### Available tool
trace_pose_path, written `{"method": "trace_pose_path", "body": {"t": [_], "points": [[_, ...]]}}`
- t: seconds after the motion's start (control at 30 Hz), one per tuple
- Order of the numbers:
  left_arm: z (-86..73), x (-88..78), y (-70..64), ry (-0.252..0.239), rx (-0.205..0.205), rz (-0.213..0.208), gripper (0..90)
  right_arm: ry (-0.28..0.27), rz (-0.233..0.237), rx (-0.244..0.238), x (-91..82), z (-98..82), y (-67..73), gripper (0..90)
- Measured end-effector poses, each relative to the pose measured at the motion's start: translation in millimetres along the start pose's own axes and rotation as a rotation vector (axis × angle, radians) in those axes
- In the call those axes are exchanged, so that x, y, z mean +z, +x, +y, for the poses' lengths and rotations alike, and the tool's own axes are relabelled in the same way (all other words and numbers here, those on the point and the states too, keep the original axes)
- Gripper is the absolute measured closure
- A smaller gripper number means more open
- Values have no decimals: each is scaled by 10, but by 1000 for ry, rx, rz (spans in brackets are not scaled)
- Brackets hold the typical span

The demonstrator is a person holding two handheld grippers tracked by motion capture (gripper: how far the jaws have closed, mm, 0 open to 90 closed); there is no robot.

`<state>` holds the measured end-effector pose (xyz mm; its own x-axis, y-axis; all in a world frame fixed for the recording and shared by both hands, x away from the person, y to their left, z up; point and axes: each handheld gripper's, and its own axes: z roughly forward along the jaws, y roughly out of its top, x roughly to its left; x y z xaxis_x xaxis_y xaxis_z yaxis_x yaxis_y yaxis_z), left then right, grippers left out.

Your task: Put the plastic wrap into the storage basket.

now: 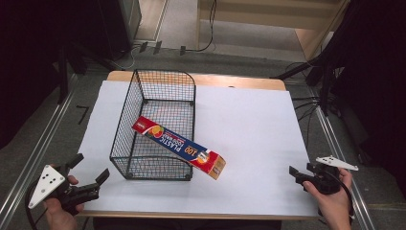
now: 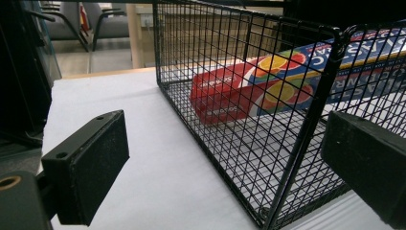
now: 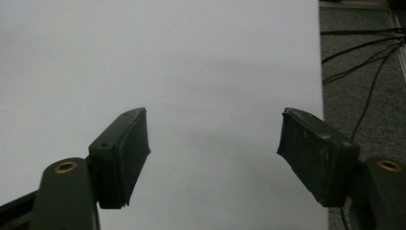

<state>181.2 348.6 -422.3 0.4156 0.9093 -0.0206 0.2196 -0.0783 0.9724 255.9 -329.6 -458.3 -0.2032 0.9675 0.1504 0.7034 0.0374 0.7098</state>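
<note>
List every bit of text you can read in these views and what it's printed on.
"PLASTIC": blue side of the wrap box, which lies across the wire basket rim.
"100": same side, near the orange end.
Smaller line under "PLASTIC": too blurred to read.
White word on the red end: too small.
Left gripper view lettering: cut off by the mesh.

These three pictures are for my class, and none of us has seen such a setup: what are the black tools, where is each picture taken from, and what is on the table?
A person sits at a table covered by a white sheet, holding a hand-operated two-jaw gripper in each hand. The high view looks down from above: the left gripper is at the near left corner, the right gripper near the right edge. The other two pictures come from cameras riding on the grippers, looking along their black jaws. On the sheet stands a black wire basket. A plastic wrap box lies slanted, one end inside, the other sticking out over the basket's rim. Both grippers are open and hold nothing.
</note>
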Motion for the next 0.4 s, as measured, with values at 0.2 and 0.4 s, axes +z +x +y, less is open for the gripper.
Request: {"method": "trace_pose_path", "body": {"t": [0.2, 0.4], "points": [[2, 7, -7, 4, 1, -2, 30, -16, -9, 22, -4, -7, -34, 265], [10, 26, -5, 1, 0, -6, 30, -6, -14, 20, 21, -25, -44, 266]]}}
